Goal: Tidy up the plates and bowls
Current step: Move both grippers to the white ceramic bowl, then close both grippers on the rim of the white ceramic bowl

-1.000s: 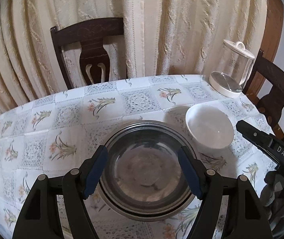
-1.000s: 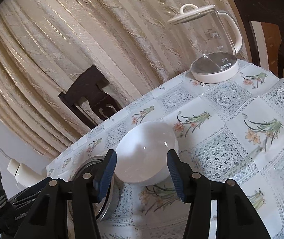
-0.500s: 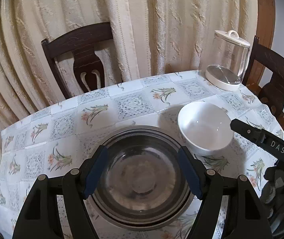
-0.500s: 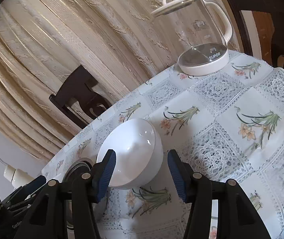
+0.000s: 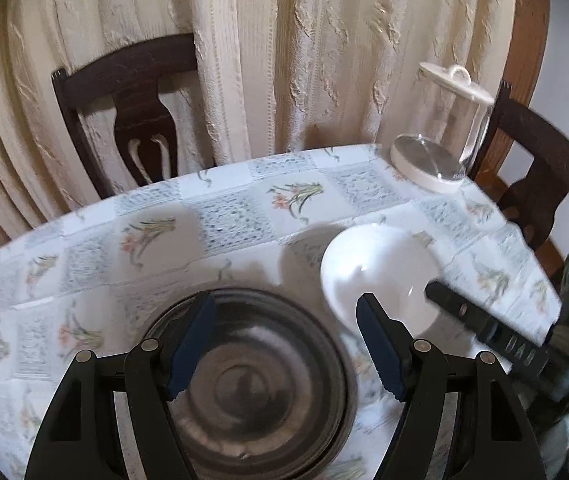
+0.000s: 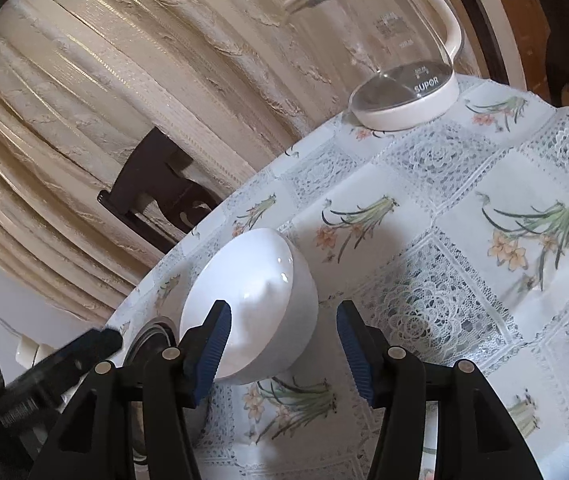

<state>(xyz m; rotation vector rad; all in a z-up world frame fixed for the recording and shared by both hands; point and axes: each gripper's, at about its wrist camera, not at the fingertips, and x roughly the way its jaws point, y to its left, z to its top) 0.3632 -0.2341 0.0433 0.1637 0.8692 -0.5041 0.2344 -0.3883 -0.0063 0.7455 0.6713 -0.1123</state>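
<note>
Jaws of the left gripper (image 5: 284, 344) stand spread above the steel bowl (image 5: 260, 384) near the table's (image 5: 224, 216) near edge, not touching it. The right gripper (image 6: 282, 344), spread too, straddles the white bowl's (image 6: 260, 300) near rim just beside the steel one, pads clear; a glass kettle (image 6: 400, 60) stands at the far corner.

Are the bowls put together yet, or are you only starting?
Only starting. Nothing looks stacked yet: the white bowl and the metal bowl sit side by side on the table. In hand: the right gripper is open around the white bowl's near rim, and the left gripper hangs open over the metal bowl, neither gripping. Left: grab, lift and nest them.
</note>
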